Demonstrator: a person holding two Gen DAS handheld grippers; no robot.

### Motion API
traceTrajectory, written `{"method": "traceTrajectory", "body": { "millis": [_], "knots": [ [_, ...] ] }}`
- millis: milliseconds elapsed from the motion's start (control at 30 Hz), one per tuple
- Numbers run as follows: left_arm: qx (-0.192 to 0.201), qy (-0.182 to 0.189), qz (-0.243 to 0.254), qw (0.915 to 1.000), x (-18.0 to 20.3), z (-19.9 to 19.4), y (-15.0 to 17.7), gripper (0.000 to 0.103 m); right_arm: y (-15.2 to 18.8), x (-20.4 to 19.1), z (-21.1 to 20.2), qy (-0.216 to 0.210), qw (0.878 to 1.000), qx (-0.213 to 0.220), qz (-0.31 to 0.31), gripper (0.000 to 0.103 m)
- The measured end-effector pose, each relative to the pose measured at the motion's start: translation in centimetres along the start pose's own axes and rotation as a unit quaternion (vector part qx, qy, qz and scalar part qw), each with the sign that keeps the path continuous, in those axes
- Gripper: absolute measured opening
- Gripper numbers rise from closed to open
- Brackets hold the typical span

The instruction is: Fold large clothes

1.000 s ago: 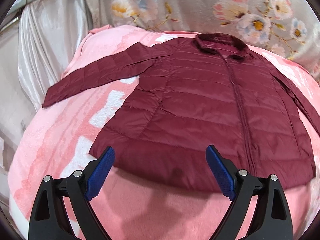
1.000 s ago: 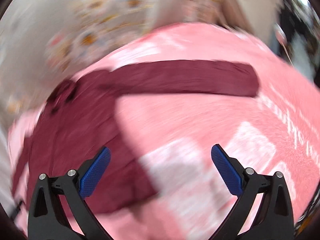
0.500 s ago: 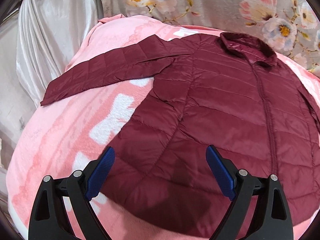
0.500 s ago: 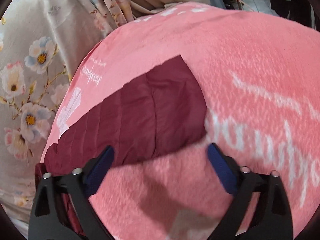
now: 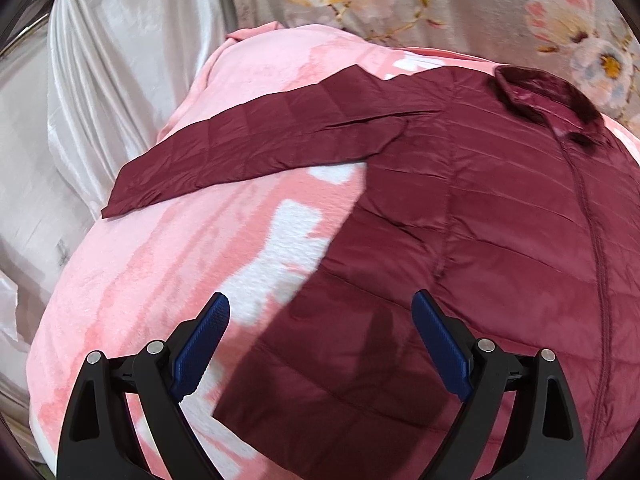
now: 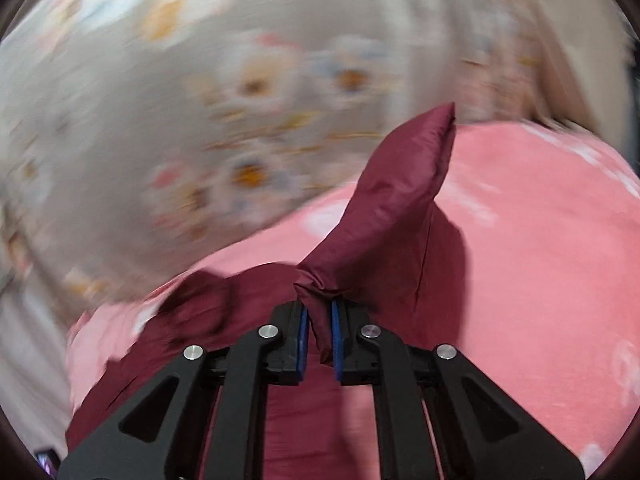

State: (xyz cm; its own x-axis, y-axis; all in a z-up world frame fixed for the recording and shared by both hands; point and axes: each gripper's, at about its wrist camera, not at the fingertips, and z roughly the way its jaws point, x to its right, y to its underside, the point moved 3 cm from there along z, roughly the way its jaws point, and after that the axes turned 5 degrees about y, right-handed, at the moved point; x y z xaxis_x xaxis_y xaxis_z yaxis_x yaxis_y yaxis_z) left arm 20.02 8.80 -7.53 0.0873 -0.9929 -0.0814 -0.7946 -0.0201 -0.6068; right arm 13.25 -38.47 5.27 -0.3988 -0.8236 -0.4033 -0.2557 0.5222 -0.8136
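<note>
A dark red quilted jacket point(image 5: 500, 232) lies flat, front up, on a pink blanket point(image 5: 168, 264). Its left sleeve point(image 5: 256, 148) stretches out toward the left edge; the collar point(image 5: 548, 100) is at the far side. My left gripper point(image 5: 320, 328) is open and empty, hovering above the jacket's lower left hem. In the right wrist view my right gripper point(image 6: 319, 332) is shut on the jacket's right sleeve point(image 6: 400, 200), whose cuff sticks up above the jaws, lifted off the blanket point(image 6: 540, 260).
A floral curtain point(image 5: 440, 4) hangs behind the bed. Silvery satin drapes point(image 5: 100, 80) hang at the left, past the blanket's edge. The right wrist view is motion-blurred.
My right gripper has closed on the right sleeve and lifted it, swinging toward the jacket body. My left gripper has moved forward and left over the hem, still open.
</note>
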Motion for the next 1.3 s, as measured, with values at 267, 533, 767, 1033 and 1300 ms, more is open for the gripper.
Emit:
{"method": "traceTrajectory", "body": {
  "millis": [267, 533, 767, 1033, 1300],
  "knots": [
    [-0.005, -0.009, -0.01, 0.9999, -2.2, 1.2, -0.4, 0.09, 9.7, -19.5, 5.6, -0.152, 0.972, -0.106, -0.145, 0.01],
    [0.002, 0.094, -0.025, 0.9952, -1.5, 1.0, -2.9, 0.09, 13.4, -23.1, 3.7, -0.189, 0.96, -0.097, -0.184, 0.054],
    [-0.04, 0.25, -0.041, 0.9665, 4.3, 3.5, -6.6, 0.09, 9.8, -12.8, 4.6, -0.099, 0.986, -0.097, -0.087, 0.059],
    [-0.102, 0.296, -0.081, 0.9462, 9.5, 7.7, -8.4, 0.061, 11.4, 2.4, 10.4, -0.014, 0.979, -0.175, 0.107, 0.061],
    [-0.029, 0.268, -0.04, 0.9622, 9.7, 4.9, -12.4, 0.002, 10.2, 6.0, 16.8, -0.009, 0.964, -0.176, 0.2, 0.031]
  ]
}}
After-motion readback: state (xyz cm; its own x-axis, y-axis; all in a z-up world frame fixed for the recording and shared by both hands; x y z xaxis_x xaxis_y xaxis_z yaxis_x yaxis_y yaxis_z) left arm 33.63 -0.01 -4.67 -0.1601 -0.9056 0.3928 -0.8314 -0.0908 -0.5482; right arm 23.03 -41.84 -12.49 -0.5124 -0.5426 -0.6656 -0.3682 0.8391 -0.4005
